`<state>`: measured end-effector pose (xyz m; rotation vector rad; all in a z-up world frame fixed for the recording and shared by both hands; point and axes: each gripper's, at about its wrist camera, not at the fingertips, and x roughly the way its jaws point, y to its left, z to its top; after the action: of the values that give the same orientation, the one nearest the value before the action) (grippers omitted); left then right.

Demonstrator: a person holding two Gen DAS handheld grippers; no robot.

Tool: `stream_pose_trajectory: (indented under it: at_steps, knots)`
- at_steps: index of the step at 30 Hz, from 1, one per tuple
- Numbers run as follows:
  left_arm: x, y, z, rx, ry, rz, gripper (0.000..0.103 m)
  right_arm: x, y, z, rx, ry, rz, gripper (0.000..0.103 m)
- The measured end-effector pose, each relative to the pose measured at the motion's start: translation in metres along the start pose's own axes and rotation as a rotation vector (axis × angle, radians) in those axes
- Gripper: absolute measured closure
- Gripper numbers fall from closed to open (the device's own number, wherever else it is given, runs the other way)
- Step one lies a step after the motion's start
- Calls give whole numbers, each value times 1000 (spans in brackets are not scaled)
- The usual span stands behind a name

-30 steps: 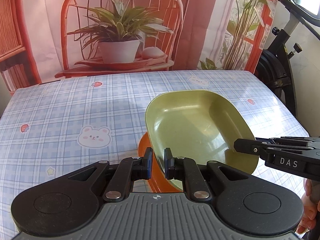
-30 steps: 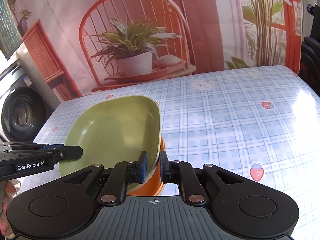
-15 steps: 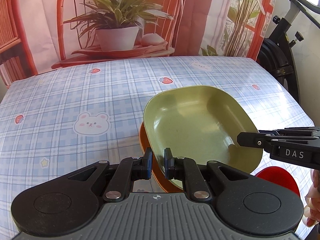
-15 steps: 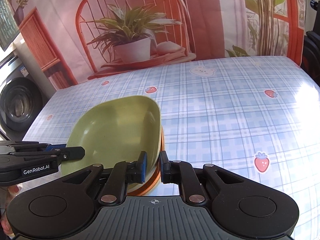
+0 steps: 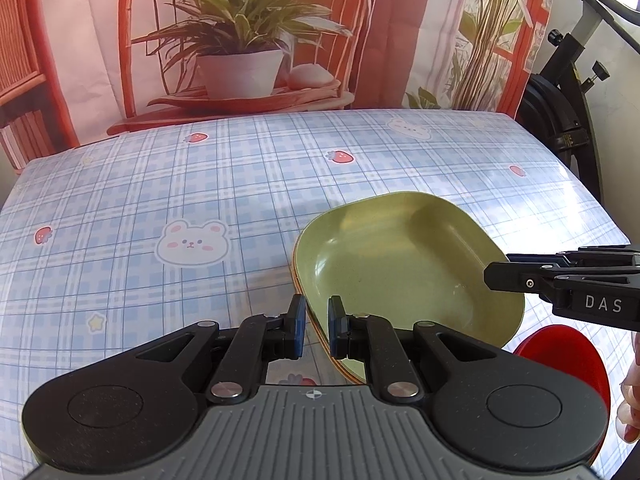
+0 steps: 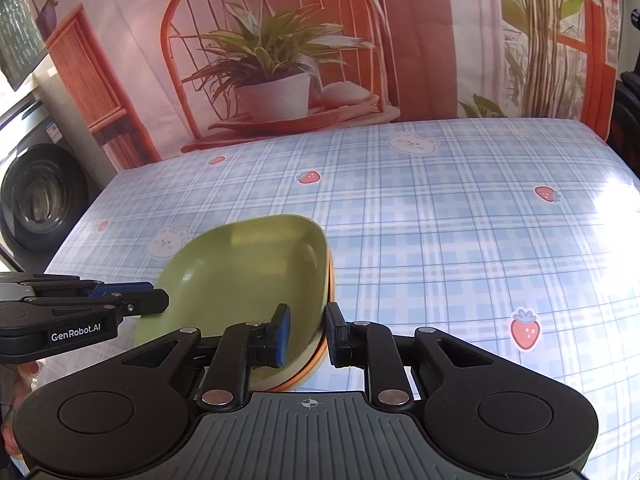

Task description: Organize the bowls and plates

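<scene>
A green squarish plate (image 5: 404, 268) sits nested on an orange plate (image 5: 320, 334), of which only a thin rim shows; the stack also shows in the right wrist view (image 6: 248, 272). My left gripper (image 5: 317, 326) straddles the stack's near-left rim, its jaws parted a little around it. My right gripper (image 6: 306, 334) straddles the opposite rim, its jaws wider apart than the rim. The orange rim (image 6: 308, 374) shows under the green one there. The right gripper's tip (image 5: 520, 278) reaches over the plate's right side.
A red bowl or plate (image 5: 568, 360) lies at the near right by the green plate. The table wears a blue plaid cloth (image 5: 200, 200) with bears and strawberries. A printed backdrop stands behind; an exercise bike (image 5: 568, 92) is at the right, a washing machine (image 6: 36, 200) at the left.
The green plate has come down onto the orange plate, nesting so that only an orange rim shows. Both grippers have loosened; the right one's jaws have opened more.
</scene>
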<state>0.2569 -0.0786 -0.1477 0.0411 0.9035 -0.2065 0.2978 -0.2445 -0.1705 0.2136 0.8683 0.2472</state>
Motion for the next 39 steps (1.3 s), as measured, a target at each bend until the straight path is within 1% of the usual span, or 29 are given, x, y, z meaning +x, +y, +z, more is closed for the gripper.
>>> stream_pose_trajectory:
  at_steps: [3,6,13,19,35,39]
  knots:
    - [-2,1,-2,-8,1,3,91,-3,0,1,-2,-13,-6,84]
    - [-7,2,-4,-22,-7,-10,91,-7,-1,2,-10,-19,3,84]
    - [-24,2,-16,-41,-24,-33,91,-8,-2,-5,-22,-4,-2,84]
    - [-26,-1,-23,-35,-23,-36,91,-11,-4,-10,-23,0,1,84]
    - [-23,3,-24,-40,-22,-30,90,-5,-9,-14,20,1,-1,85]
    - [-30,3,-19,-41,-43,-25,90,-5,-9,-13,38,7,-9,84]
